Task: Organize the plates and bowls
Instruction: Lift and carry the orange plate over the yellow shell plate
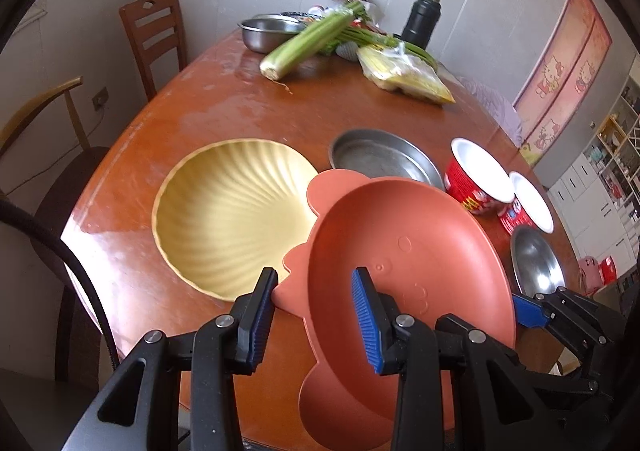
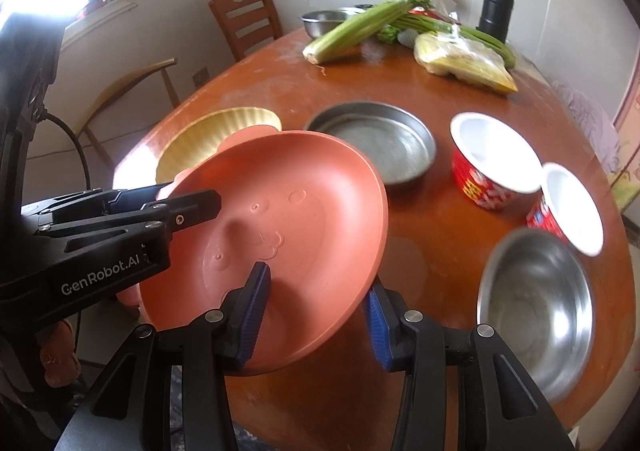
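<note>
A terracotta animal-shaped plate (image 1: 404,251) (image 2: 288,219) hangs tilted above the near edge of the round wooden table (image 1: 224,99). My left gripper (image 1: 316,311) is shut on its left rim, one pad outside and one inside. My right gripper (image 2: 316,317) is shut on the opposite rim. Each gripper shows in the other's view, the right gripper (image 1: 532,309) and the left gripper (image 2: 192,207). A yellow shell-shaped plate (image 1: 232,215) (image 2: 216,135) lies just beyond, partly hidden by the held plate. A shallow steel pan (image 1: 384,159) (image 2: 372,143) sits behind it.
Two red cups (image 1: 476,179) (image 2: 568,207) with white insides and a steel bowl (image 1: 536,263) (image 2: 536,311) stand to the right. Celery (image 1: 308,43), a yellow bag (image 1: 404,73), a black flask (image 1: 422,19) and another steel bowl (image 1: 268,31) crowd the far side. Chairs (image 1: 154,35) stand at left.
</note>
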